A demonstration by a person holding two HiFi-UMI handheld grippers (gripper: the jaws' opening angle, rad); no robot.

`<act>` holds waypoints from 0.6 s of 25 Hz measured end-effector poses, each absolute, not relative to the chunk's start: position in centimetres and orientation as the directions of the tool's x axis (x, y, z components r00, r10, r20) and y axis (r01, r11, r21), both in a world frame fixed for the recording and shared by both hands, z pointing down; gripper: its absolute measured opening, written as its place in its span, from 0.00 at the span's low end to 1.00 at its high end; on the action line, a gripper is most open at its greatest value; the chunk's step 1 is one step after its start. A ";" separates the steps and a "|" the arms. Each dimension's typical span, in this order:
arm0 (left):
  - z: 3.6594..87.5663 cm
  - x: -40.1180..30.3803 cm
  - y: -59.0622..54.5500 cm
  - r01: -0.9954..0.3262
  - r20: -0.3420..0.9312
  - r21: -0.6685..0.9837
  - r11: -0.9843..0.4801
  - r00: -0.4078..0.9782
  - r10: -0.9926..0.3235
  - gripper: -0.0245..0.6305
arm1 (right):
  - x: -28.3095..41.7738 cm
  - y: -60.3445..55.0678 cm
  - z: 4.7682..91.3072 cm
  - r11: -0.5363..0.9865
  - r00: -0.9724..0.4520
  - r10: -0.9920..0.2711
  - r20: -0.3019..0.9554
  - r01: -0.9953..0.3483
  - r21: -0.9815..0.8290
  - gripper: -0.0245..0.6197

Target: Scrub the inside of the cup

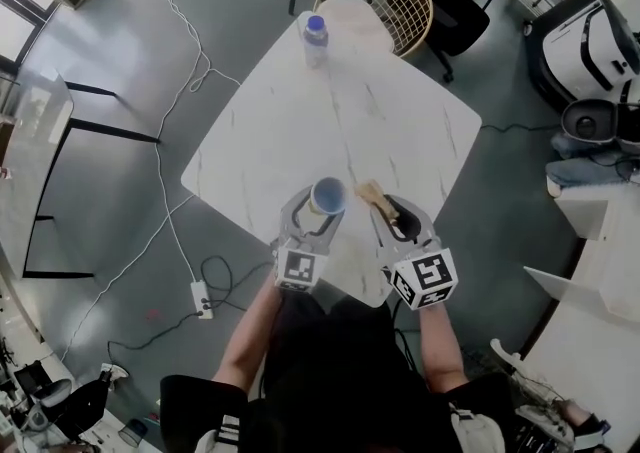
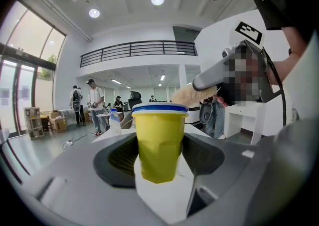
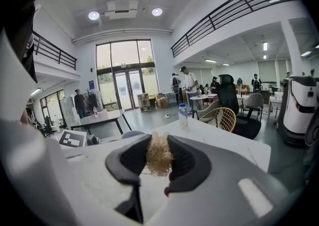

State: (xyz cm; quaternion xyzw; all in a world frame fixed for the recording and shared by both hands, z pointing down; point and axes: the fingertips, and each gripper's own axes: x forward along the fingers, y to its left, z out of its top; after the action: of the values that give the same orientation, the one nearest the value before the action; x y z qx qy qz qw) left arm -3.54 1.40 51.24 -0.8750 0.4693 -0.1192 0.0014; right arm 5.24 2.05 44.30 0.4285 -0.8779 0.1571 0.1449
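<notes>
The left claw point(image 2: 160, 162) is clamped on the yellow, blue-rimmed cup point(image 2: 158, 135), held mouth-up over the white worktop's point(image 1: 330, 111) six o'clock edge. The right claw point(image 3: 158, 162) is closed on a straw-coloured scrubber point(image 3: 159, 155), near the cup's rim at its three o'clock. A water bottle point(image 1: 315, 39) stands at the worktop's twelve o'clock.

- The head view looks steeply down from high above the person onto the white surface point(image 1: 330, 111), with the left tool point(image 1: 327, 203) and right tool point(image 1: 388, 209) near the bottom edge.
- Each tool view sits close behind its own jaws, facing almost level across the surface into the hall.
- All three views share the water bottle point(image 1: 315, 39).
</notes>
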 end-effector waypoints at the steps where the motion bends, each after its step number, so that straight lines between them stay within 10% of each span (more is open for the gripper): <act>1: 51.1 -4.0 1.0 -0.835 0.193 -0.108 -0.540 0.515 -0.835 0.47 | 5.3 1.8 44.6 0.581 -0.589 -0.706 0.393 -0.799 -0.154 0.20; 15: 56.3 -9.5 -4.4 -0.926 0.255 -0.061 -0.372 0.346 -0.903 0.47 | 2.9 -2.4 49.5 0.599 -0.622 -0.641 0.449 -0.772 -0.214 0.20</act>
State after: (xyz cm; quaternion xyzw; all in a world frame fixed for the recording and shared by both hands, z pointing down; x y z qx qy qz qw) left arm -9.47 -4.36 56.33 -0.8189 0.5585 -0.1236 -0.0472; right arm 2.89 -2.37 49.48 0.4019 -0.8787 0.1975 0.1653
